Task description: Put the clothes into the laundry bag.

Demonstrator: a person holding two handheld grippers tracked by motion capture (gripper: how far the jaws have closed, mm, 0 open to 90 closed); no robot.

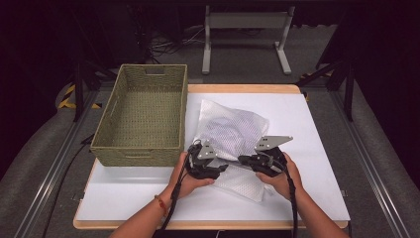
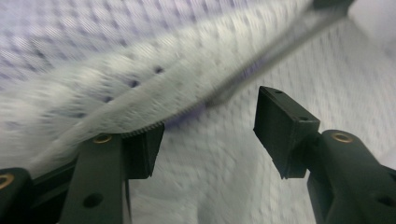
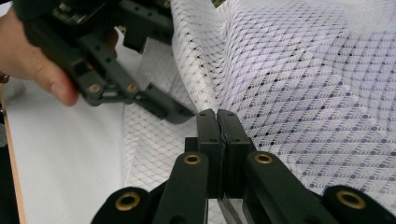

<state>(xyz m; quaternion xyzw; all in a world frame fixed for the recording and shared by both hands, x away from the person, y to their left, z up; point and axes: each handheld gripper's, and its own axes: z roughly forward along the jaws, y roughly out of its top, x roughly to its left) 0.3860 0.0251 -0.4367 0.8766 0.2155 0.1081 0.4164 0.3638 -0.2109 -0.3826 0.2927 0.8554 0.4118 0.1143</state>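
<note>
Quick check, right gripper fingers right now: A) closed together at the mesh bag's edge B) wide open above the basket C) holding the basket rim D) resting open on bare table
A: in the right gripper view the right gripper has its two black fingers pressed flat together at the near edge of the white mesh bag, well away from the woven basket.

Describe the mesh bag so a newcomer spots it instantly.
Start at the white table top. Right of the woven basket lies the mesh bag, flat, with both grippers at its near edge. It is the one soft thing there: white netting with purple dots showing through.
</note>
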